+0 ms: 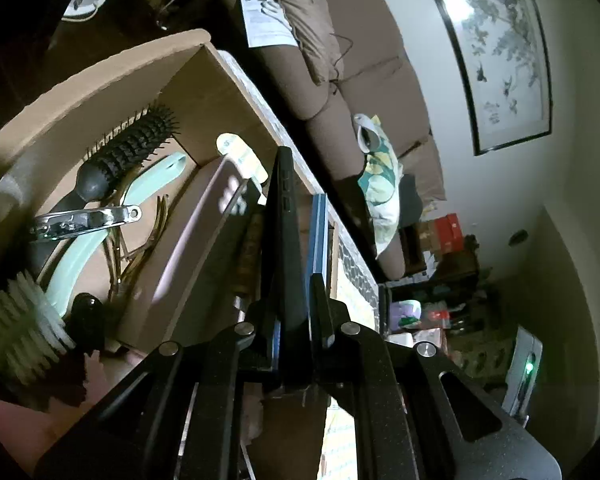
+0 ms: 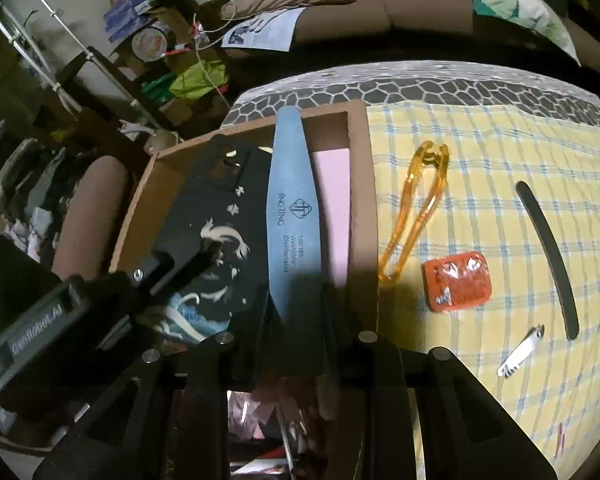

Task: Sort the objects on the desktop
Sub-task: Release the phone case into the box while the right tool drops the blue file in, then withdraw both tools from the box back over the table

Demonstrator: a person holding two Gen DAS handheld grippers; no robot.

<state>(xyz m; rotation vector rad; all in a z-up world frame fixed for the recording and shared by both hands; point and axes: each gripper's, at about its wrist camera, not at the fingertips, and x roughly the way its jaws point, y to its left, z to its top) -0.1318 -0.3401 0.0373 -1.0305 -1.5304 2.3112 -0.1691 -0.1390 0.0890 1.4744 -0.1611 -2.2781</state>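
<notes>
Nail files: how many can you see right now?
2. The blue nail file is held in the right gripper over the cardboard box; the black nail file lies on the checked cloth. Others may be hidden in the box.

2 close wrist views, shared box (image 1: pixel 100 80)

A home living room: sofa (image 1: pixel 364 80), framed painting (image 1: pixel 496 48).

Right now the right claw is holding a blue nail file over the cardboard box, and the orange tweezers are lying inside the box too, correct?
Not quite. The right claw does hold the blue nail file over the cardboard box, but the orange tweezers lie outside it, on the yellow checked cloth beside the box. The right wrist view shows this.
</notes>
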